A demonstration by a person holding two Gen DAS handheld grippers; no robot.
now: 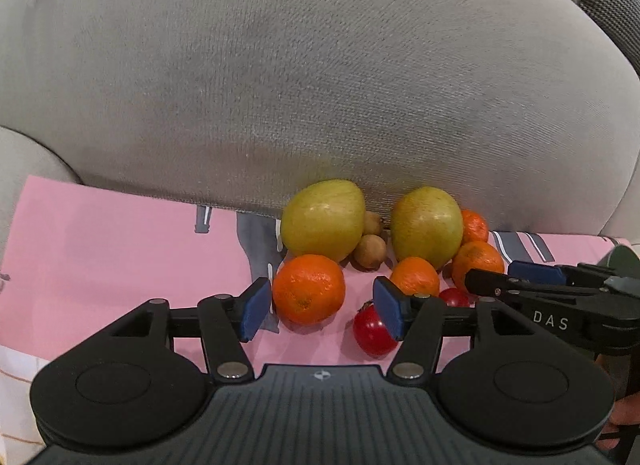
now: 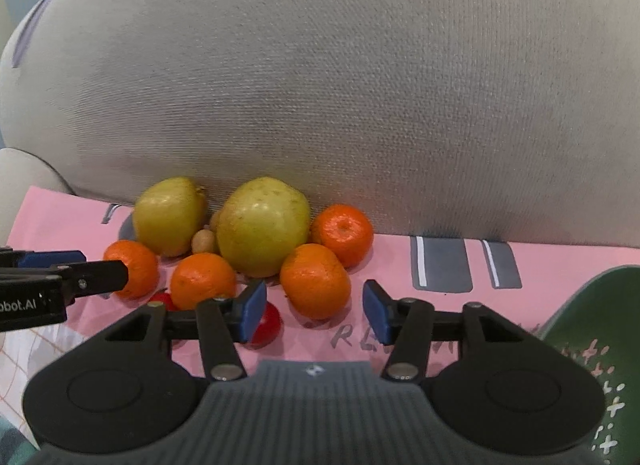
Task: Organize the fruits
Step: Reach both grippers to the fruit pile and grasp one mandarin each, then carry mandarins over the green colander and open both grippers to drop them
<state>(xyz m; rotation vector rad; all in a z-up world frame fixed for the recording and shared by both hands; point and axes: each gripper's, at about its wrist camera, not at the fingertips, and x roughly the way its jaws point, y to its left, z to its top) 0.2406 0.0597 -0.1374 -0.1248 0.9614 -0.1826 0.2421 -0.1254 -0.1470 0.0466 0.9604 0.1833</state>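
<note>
A heap of fruit lies on a pink printed cloth (image 1: 120, 249) against a grey cushion. It holds two yellow-green apples (image 1: 322, 219) (image 1: 426, 227), two brown kiwis (image 1: 370, 251), several oranges and two small red fruits (image 1: 372, 331) (image 1: 454, 297). My left gripper (image 1: 320, 311) is open, its blue pads either side of the nearest orange (image 1: 308, 289) without pressing on it. My right gripper (image 2: 316, 312) is open too, just short of another orange (image 2: 314, 281), with a red fruit (image 2: 266, 325) behind its left pad. Each gripper shows in the other's view: the right gripper (image 1: 494, 275), the left gripper (image 2: 104, 265).
The grey cushion (image 1: 320, 85) rises like a wall right behind the fruit. A green bowl (image 2: 592, 345) with white marks stands at the right, close to my right gripper. Bare pink cloth stretches to the left of the heap (image 2: 60, 217).
</note>
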